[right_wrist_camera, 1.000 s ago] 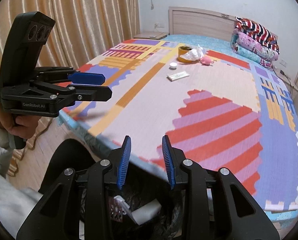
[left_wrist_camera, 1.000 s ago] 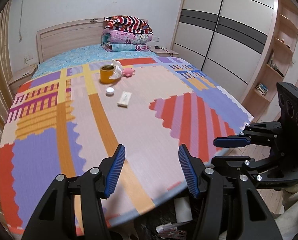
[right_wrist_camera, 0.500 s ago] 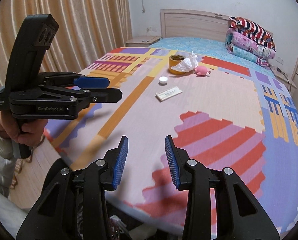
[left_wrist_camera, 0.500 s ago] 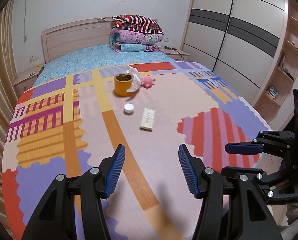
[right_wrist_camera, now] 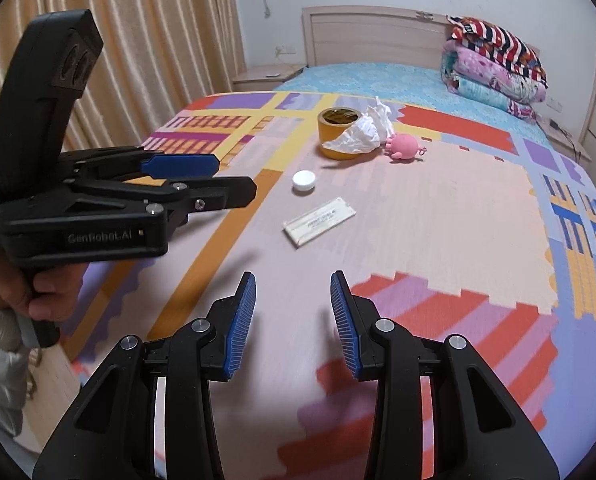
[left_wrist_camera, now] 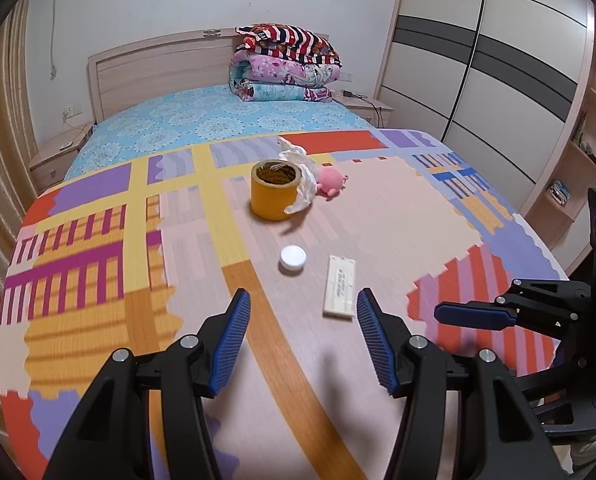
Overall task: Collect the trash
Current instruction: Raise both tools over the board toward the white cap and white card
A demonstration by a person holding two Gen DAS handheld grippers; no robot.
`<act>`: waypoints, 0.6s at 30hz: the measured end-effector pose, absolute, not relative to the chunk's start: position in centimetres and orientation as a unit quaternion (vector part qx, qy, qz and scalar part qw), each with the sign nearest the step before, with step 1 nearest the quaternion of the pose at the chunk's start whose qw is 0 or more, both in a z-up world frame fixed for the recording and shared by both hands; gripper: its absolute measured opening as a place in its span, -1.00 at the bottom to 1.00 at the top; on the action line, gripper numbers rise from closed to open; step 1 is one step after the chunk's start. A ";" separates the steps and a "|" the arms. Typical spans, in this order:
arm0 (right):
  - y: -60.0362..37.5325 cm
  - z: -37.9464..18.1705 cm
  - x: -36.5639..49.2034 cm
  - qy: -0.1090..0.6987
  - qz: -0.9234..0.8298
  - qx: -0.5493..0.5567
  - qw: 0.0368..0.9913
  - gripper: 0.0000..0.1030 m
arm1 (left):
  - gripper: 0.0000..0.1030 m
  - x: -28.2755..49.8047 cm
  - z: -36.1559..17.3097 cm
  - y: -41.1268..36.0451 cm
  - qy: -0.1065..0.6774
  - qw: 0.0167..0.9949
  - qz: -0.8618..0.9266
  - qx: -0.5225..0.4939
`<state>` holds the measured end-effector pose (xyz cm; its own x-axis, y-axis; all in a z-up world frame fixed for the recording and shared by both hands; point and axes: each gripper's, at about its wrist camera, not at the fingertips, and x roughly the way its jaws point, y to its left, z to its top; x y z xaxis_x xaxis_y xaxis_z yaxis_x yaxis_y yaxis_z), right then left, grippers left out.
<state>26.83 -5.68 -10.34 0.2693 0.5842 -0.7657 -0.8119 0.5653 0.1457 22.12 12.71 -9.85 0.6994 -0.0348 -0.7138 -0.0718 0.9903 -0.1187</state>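
Note:
On the colourful mat covering the bed lie a flat white packet point(left_wrist_camera: 339, 291) point(right_wrist_camera: 319, 221), a white bottle cap point(left_wrist_camera: 293, 258) point(right_wrist_camera: 303, 180), a yellow tape roll point(left_wrist_camera: 275, 189) point(right_wrist_camera: 336, 132) with crumpled white tissue point(left_wrist_camera: 303, 178) point(right_wrist_camera: 363, 132) leaning on it, and a small pink toy point(left_wrist_camera: 329, 182) point(right_wrist_camera: 403, 147). My left gripper point(left_wrist_camera: 301, 334) hovers open just short of the packet and cap, nothing between its fingers. My right gripper point(right_wrist_camera: 292, 312) is open and empty, lower on the mat, with the packet ahead of it. Each gripper appears in the other's view.
Folded quilts point(left_wrist_camera: 286, 66) are stacked by the headboard point(left_wrist_camera: 158, 64). A wardrobe point(left_wrist_camera: 477, 60) and open shelves point(left_wrist_camera: 577, 152) stand to the right, curtains point(right_wrist_camera: 138, 40) to the left. A hand point(right_wrist_camera: 22, 284) holds the left gripper's grip. The mat's edge point(right_wrist_camera: 110, 292) drops to wooden floor.
Both grippers have moved forward over the bed toward the items, which now look larger and nearer. The black bin with trash below the bed edge has left view. The right jaws stand slightly wider.

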 end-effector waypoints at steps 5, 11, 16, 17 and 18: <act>-4.5 -11.1 28.1 0.419 0.435 -0.133 0.786 -0.09 | 0.03 23.7 -10.8 13.3 0.397 0.915 0.005 -0.064; -3.6 -11.9 28.8 0.426 0.431 -0.132 0.784 -0.07 | 0.02 25.6 -11.6 14.0 0.404 0.913 -0.002 -0.060; -3.2 -12.0 28.8 0.425 0.429 -0.138 0.785 -0.07 | -0.15 27.0 -12.5 14.2 0.416 0.908 -0.009 -0.055; -3.2 -12.0 28.9 0.425 0.429 -0.138 0.784 -0.07 | -0.21 27.3 -12.6 14.2 0.418 0.907 -0.009 -0.054; -3.1 -12.0 28.9 0.424 0.428 -0.141 0.786 -0.07 | -0.23 27.4 -12.8 14.2 0.420 0.906 -0.009 -0.053</act>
